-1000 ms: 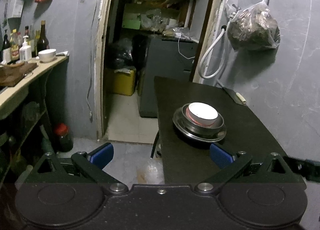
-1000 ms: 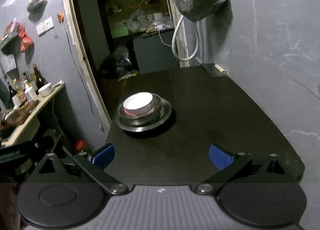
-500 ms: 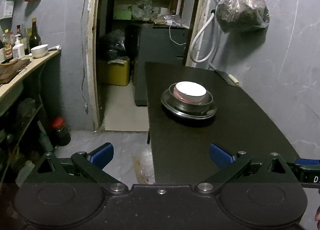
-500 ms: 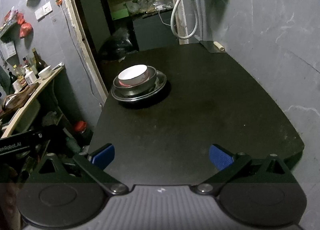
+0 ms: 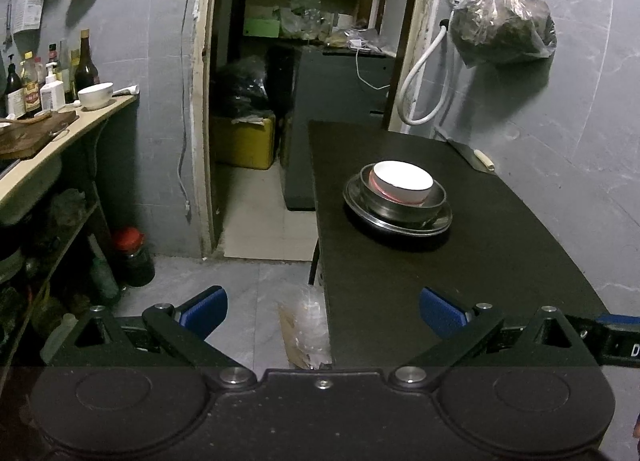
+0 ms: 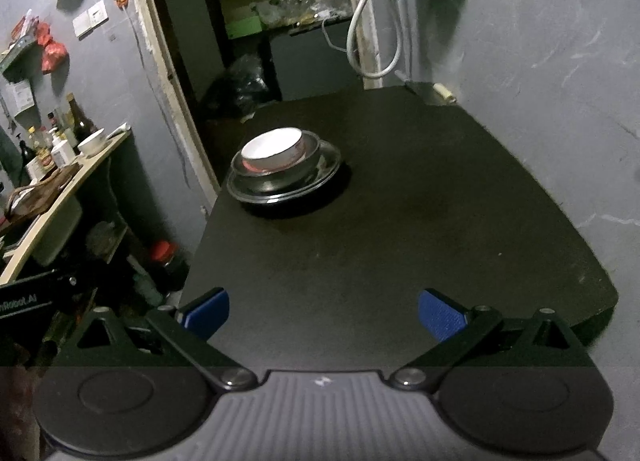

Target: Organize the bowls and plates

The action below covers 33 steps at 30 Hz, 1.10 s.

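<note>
Your left gripper (image 5: 322,311) sits at the bottom of its frame with the jaws spread wide and nothing between the blue pads (image 5: 440,311); it hangs at the near left corner of the black table (image 5: 480,261), half over the floor. Your right gripper (image 6: 322,311) is the same: jaws wide apart, empty, hovering over the near end of the table.

The dishes are already nested. A white bowl (image 5: 404,180) sits inside a steel bowl (image 5: 404,203), and that sits on a steel plate (image 5: 400,223), right of centre in the left view and upper left of centre in the right view. The stack is well apart from both grippers, and the stacking looks done or nearly so.

What can go wrong from here is mostly about that stack's position. In the right view it stands near the table's left edge, with the floor and a red-capped jar (image 6: 164,253) below. If you push or nudge it leftward, the plate could slide off. If you lift by the plate rim alone, the smooth steel may slip in the pads and the two bowls can shift or tip out. The white bowl looks like ceramic, so a drop would likely break it. The room is dim and the steel throws glare, so judging the rim is harder; close on it slowly.

Another white bowl (image 5: 95,95) stands on the shelf (image 5: 92,117) at the left of the left view, beside bottles (image 5: 86,69); reaching there risks knocking them.
</note>
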Motion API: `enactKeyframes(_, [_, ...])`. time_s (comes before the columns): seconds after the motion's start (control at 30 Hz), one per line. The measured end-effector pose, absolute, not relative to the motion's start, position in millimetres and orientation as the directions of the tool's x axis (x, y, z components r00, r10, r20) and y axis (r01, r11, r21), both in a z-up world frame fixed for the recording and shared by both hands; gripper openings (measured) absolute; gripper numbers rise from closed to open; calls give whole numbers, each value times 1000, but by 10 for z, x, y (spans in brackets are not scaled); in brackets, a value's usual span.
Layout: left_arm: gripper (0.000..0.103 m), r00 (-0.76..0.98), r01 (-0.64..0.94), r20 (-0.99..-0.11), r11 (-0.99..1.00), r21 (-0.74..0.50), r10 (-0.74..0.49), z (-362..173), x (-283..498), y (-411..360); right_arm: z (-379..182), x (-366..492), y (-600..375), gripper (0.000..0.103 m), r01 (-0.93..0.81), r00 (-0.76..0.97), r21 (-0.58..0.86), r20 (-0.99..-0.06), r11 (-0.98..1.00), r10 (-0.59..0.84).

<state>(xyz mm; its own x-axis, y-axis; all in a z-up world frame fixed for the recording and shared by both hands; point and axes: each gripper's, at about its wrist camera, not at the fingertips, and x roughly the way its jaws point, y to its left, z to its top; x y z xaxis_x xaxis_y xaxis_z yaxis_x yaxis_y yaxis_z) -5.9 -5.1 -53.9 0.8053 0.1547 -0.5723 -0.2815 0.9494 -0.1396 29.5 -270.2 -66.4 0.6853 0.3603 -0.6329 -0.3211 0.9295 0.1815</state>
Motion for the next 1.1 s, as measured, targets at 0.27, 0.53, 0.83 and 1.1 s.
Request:
enactKeyframes(0.27, [102, 819, -233, -558, 966, -114, 132, -495, 8, -146, -584, 303, -2790, 103, -286, 731, 170, -598, 943, 329])
enactKeyframes(0.53, [102, 825, -208, -554, 972, -107, 115, -455, 21, -220, -497, 308, -2838, 103, -280, 753, 167, -573, 946, 324])
enactKeyframes(0.83, [102, 821, -225, -555, 969, -103, 132, -453, -6, -184, -484, 330, -2783, 103, -301, 752, 163, -565, 940, 339])
enactKeyframes(1.1, [102, 819, -229, -558, 968, -102, 135, -456, -3, -175, -480, 357, -2764, 103, -300, 748, 164, -570, 940, 339])
